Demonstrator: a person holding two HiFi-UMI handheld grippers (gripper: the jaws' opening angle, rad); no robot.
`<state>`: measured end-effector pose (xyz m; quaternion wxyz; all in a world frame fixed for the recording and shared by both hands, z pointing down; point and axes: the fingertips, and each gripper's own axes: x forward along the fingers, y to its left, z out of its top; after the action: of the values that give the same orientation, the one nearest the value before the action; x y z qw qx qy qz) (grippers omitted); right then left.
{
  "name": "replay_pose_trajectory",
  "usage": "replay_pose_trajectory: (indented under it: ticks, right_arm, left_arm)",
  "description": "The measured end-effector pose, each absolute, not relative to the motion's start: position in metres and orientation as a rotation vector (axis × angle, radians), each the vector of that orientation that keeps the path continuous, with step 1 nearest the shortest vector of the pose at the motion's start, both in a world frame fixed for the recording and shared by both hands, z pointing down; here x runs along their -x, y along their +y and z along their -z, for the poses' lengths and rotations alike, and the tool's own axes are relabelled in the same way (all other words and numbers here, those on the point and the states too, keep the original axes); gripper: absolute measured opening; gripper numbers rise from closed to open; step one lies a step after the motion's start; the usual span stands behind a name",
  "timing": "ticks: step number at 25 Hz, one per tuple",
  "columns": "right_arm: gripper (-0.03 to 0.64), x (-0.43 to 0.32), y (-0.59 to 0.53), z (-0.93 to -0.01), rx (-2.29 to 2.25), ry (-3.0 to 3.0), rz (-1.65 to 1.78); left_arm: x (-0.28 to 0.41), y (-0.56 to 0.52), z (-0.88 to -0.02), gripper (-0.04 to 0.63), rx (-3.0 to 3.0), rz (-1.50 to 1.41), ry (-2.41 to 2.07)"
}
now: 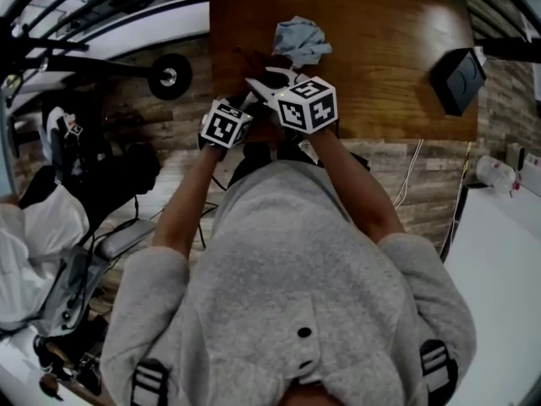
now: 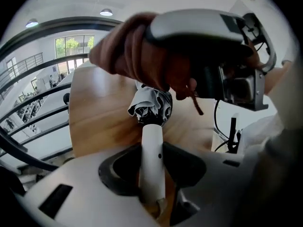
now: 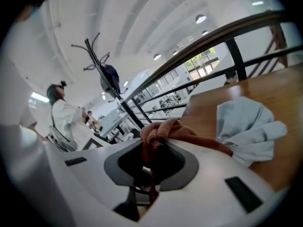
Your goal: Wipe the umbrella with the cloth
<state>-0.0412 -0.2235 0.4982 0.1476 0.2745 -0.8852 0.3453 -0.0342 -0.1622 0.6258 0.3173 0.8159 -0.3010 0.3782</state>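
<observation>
One wooden desk is set on a plank floor, railings seen behind. The folded umbrella is clamped by its white handle in the left tool; a rust-red cloth is pinched in the right tool, pale blue rag left on the desk.

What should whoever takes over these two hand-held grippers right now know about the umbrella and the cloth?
The left gripper is shut on the folded umbrella by its white handle, over the wooden table.
The right gripper is shut on the reddish-brown cloth, held just over the umbrella's bunched end. Whether they touch cannot be told.
A light blue cloth lies loose on the table beyond the grippers.
Done: umbrella and cloth are both in hand.
Left: probably the wiping itself, since the pictures do not show how much has been wiped.
</observation>
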Motion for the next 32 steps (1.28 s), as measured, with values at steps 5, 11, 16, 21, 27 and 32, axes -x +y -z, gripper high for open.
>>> replay_pose_trajectory:
  ticks: [5,11,16,21,27,32]
  right_arm:
    - [0.071,0.008,-0.248,-0.496,-0.995,-2.576,-1.217]
    - [0.071,-0.088,-0.273,-0.532,-1.369,-2.309,-1.215]
    - [0.071,-0.163,-0.279,-0.544,-1.536,-2.149,-1.143]
    - [0.071,-0.208,-0.283,-0.537,-1.636,-2.090,-1.040]
    - [0.071,-0.211,-0.286,-0.539,-1.689,-2.045,-1.016]
    - [0.071,-0.225,-0.282,-0.552,-1.754,-1.952,-1.077]
  left_arm:
    - [0.036,-0.163,-0.628,0.157,-2.159,-0.954,-0.805]
    - [0.037,-0.166,-0.625,0.157,-2.147,-0.946,-0.800]
    - [0.037,-0.168,-0.627,0.158,-2.135,-0.944,-0.800]
    - [0.038,-0.167,-0.630,0.158,-2.133,-0.958,-0.804]
    - [0.036,-0.167,-0.632,0.158,-2.127,-0.963,-0.800]
    - [0.036,-0.167,-0.633,0.158,-2.114,-0.954,-0.785]
